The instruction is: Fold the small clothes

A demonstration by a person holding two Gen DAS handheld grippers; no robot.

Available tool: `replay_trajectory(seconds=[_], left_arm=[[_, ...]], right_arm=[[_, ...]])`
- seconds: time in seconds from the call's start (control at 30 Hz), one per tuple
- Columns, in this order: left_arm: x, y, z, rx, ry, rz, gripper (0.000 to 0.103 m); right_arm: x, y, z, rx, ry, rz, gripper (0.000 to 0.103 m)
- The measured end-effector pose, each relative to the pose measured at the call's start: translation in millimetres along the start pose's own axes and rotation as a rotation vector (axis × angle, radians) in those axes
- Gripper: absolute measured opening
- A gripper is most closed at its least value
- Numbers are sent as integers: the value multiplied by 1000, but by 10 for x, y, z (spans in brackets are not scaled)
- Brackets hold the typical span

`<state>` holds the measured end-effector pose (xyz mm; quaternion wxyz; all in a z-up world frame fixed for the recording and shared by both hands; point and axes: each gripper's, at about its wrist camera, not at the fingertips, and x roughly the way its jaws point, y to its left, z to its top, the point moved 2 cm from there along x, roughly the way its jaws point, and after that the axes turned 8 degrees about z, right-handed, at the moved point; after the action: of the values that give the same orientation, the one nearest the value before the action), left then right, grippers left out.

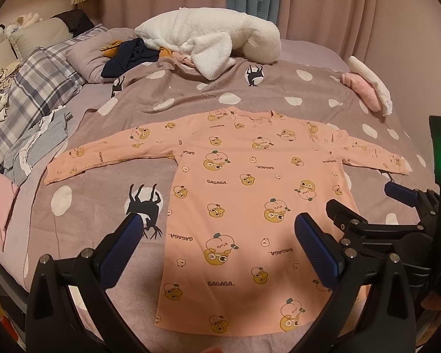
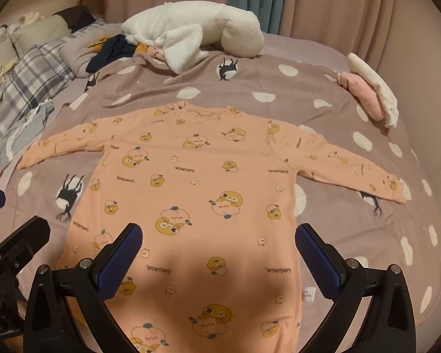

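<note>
The left tool [image 1: 219,220] hangs with its 2 blue-padded fingers [image 1: 314,244] spread wide, gripping nothing. The right tool [image 2: 219,231] is held level beside it, just to its right, its 2 fingers [image 2: 123,253] likewise spread wide and empty.

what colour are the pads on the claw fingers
Dark blue, textured pads on black fingers; clearest in the right wrist view.

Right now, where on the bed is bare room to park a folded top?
Free: the duvet between the shirt collar and the white plush, and under the right sleeve. Crowded: left side, with the plaid pile.
</note>
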<state>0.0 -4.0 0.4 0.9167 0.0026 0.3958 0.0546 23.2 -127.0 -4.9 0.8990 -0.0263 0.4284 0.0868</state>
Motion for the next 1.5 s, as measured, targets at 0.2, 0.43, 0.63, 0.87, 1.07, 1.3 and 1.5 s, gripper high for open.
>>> replay_trajectory(seconds=[0.2,0.43,0.63,0.87,1.07,1.3,1.5], left_arm=[[19,-16,-14,11,9,6,103],[23,-26,-26,25,11,12,103],[11,-28,-37,38,7,10,103],[21,-31,-29,39,8,25,103],[26,-49,-37,46,5,24,103],[57,-52,-54,58,10,32,103],[63,-40,-54,54,5,27,103]], right_arm=[[9,8,2,-10,4,-17,103],[11,2,2,-10,6,-24,103],[24,21,-7,-21,10,-24,103],[38,51,-8,-33,19,-37,103],[42,57,-4,-44,21,-38,103],[55,63,3,-42,26,-38,103],[65,68,2,-45,30,-41,103]])
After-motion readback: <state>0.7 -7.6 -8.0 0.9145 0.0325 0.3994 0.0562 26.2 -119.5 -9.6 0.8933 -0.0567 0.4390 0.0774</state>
